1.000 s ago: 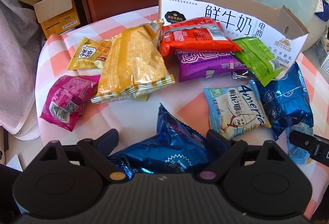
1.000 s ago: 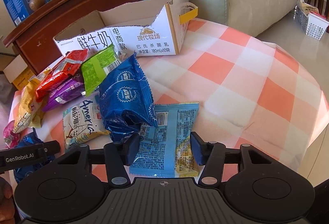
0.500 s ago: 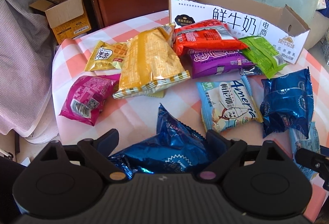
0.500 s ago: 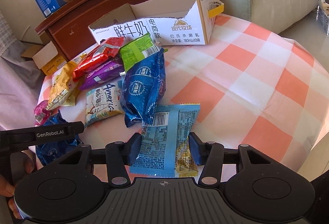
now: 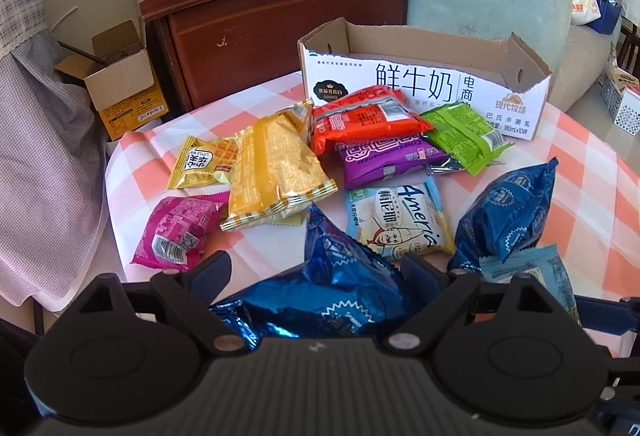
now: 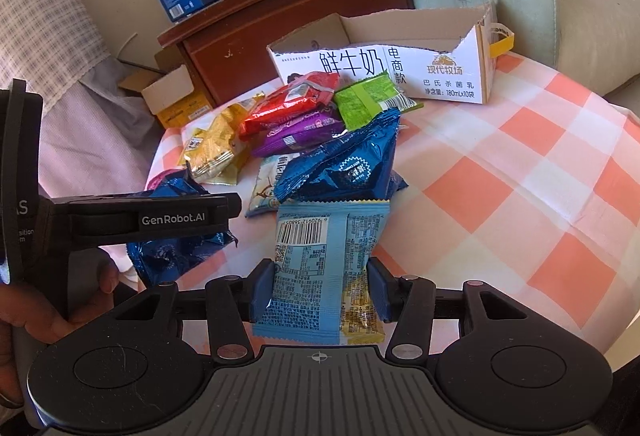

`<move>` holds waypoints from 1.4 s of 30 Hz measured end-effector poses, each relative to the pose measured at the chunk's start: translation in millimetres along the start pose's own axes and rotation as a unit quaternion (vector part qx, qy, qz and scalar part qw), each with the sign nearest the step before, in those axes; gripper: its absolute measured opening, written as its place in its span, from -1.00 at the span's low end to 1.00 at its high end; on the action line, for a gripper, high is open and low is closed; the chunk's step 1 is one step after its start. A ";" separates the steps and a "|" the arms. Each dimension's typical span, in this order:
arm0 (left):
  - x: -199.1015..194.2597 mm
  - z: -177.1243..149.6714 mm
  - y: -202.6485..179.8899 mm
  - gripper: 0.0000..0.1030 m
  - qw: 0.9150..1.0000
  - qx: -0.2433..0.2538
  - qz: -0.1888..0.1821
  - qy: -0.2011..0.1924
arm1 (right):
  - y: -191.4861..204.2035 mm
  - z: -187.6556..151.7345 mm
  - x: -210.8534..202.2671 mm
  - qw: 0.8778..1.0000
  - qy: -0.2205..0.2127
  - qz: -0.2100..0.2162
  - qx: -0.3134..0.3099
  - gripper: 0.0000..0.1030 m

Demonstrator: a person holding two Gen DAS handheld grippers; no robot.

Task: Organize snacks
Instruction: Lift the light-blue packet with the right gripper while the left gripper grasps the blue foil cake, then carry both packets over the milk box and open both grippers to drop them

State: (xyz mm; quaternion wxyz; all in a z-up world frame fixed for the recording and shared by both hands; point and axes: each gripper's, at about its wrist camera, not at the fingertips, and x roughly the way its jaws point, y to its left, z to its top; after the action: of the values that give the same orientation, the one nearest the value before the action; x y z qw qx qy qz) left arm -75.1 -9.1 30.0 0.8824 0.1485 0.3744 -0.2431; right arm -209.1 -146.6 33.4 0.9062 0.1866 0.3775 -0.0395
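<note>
My left gripper (image 5: 316, 276) is shut on a dark blue foil snack bag (image 5: 324, 292), held above the table; it also shows in the right wrist view (image 6: 176, 248). My right gripper (image 6: 320, 288) is shut on a light blue snack packet (image 6: 324, 260), lifted off the table. An open white milk carton box (image 5: 420, 84) stands at the back of the table. Several snack packs lie in front of it: yellow (image 5: 272, 172), red (image 5: 364, 116), purple (image 5: 384, 156), green (image 5: 464, 136), pink (image 5: 176, 232), a white-blue pack (image 5: 396, 224) and a second dark blue bag (image 5: 508, 212).
The round table has an orange-and-white checked cloth (image 6: 520, 176). A brown wooden cabinet (image 5: 280, 24) stands behind it with boxes on top. A small cardboard box (image 5: 120, 88) sits at the left. A pale green sofa (image 5: 500, 8) is behind the carton.
Both grippers have risen and pulled back with their packs. The light blue packet has come up off the table. The left gripper has come further into the right wrist view.
</note>
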 end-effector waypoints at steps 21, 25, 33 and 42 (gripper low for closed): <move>-16.9 46.2 10.6 0.77 0.998 0.020 -0.028 -0.054 | 13.9 37.1 -11.8 0.997 -0.037 0.044 -0.046 -0.06; -10.8 56.6 11.7 0.77 0.998 0.025 -0.029 -0.057 | 12.5 51.0 -8.6 0.997 -0.039 0.046 -0.054 -0.06; 2.4 85.4 9.7 0.77 0.997 0.034 -0.033 -0.068 | 4.9 81.3 -6.1 0.995 -0.049 0.064 -0.052 -0.06; 18.2 121.1 5.7 0.77 0.995 0.038 -0.032 -0.089 | -14.7 116.3 1.5 0.995 -0.072 0.057 -0.031 -0.06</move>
State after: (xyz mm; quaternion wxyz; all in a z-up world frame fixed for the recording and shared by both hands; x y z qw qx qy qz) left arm 10.2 -63.9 99.0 0.8978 0.1475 0.2895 -0.2972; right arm -133.3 -203.0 103.0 0.9369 0.1768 0.3014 0.0107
